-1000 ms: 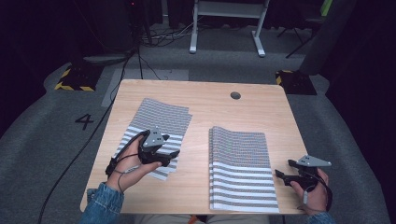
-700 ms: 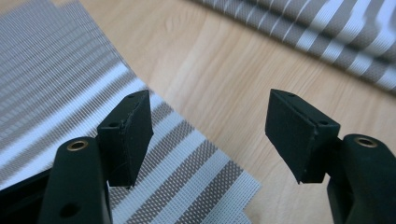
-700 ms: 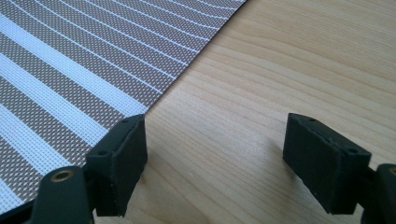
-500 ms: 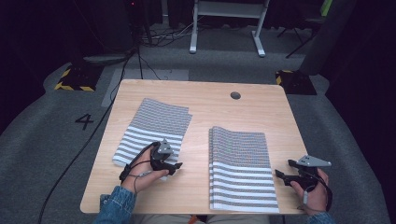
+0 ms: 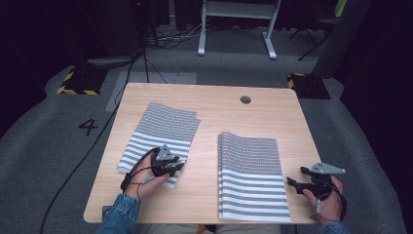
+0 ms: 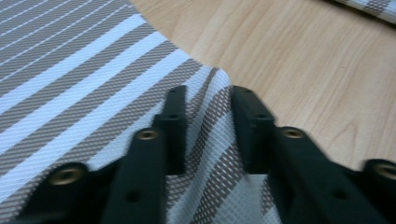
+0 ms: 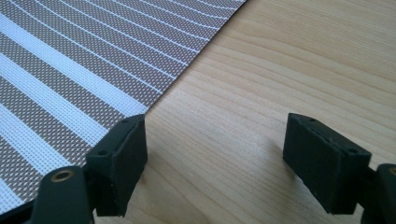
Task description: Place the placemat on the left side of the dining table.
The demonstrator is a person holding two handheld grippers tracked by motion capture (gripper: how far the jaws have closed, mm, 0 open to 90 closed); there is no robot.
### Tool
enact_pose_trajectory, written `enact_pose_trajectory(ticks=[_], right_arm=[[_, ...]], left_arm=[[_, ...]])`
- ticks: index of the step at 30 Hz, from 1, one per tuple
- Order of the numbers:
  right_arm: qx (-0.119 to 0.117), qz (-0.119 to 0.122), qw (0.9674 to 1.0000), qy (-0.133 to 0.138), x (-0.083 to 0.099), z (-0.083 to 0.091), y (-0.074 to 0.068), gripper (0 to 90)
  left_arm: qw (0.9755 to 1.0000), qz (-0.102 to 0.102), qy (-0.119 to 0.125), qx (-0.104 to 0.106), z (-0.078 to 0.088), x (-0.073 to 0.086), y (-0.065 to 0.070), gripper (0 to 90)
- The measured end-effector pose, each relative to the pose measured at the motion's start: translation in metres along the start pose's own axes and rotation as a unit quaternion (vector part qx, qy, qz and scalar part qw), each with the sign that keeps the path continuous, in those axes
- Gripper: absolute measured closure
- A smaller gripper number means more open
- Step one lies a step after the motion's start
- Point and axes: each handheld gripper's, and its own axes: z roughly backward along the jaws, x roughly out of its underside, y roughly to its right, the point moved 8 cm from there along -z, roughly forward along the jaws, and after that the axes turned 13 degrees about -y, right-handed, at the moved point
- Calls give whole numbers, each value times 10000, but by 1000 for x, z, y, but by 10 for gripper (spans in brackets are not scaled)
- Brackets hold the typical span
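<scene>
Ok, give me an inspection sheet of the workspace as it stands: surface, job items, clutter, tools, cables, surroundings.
Surface: wooden table, a round hole near its far edge.
Job's things: left striped placemat, lying askew; striped placemat stack right of centre, squared up.
Clutter: nothing seen.
Tools: left tool at the left placemat's near corner, jaws just closing, the corner puckered up between them. Right tool open over bare wood beside the stack, holding nothing.
Cables: black cable loops around the left hand; another cable runs across the floor left of the table.
Surroundings: grey carpet marked 4, hazard-striped blocks, white frame behind.
</scene>
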Motion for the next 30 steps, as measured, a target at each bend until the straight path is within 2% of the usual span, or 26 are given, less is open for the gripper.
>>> enact_pose_trajectory(ticks=[2,5,8,10,13,14,15,16,17,18,19,20,21,22,24,25,26,27,28,29,30], right_arm=[[-1,-2,10000,0,0,0,0,223],[3,4,10000,2,0,0,0,222],[-1,8,10000,1,0,0,0,223],[-1,6,10000,1,0,0,0,223],[0,5,10000,-1,0,0,0,223],[0,5,10000,-1,0,0,0,223],[-1,4,10000,-2,0,0,0,223],[-1,5,10000,-2,0,0,0,223],[-1,3,10000,-2,0,0,0,223],[1,9,10000,1,0,0,0,223],[-2,4,10000,-1,0,0,0,223],[0,8,10000,2,0,0,0,223],[-2,4,10000,-1,0,0,0,223],[-2,4,10000,-1,0,0,0,223],[0,6,10000,1,0,0,0,223],[0,5,10000,-2,0,0,0,223],[-1,4,10000,-2,0,0,0,223],[-1,3,10000,-1,0,0,0,223],[2,8,10000,1,0,0,0,223],[2,8,10000,1,0,0,0,223],[-1,3,10000,-2,0,0,0,223]], left_arm=[[9999,80,-65,86,4,-1,-3,821],[9996,-5,-136,248,7,0,4,852],[9986,-191,-145,481,9,5,20,862],[9972,-415,-180,593,11,10,32,865],[9954,-642,-226,671,18,19,47,866],[9954,-642,-226,671,18,19,47,866],[9935,-823,-288,730,23,24,55,866],[9932,-853,-262,753,25,26,59,866],[9920,-976,-268,752,29,28,62,865],[9920,-976,-268,752,29,28,62,865],[9908,-1097,-275,741,35,31,63,864],[9908,-1097,-275,741,35,31,63,864],[9916,-1087,-112,695,44,29,61,862],[9916,-1087,-112,695,44,29,61,862],[9937,-921,122,632,56,24,58,861],[9950,-809,354,468,66,18,53,862],[9950,-809,354,468,66,18,53,862],[9951,-755,579,265,79,10,47,863],[9947,-708,727,169,87,4,44,863],[9947,-708,727,169,87,4,44,863],[9934,-632,957,11,100,-4,37,863]])
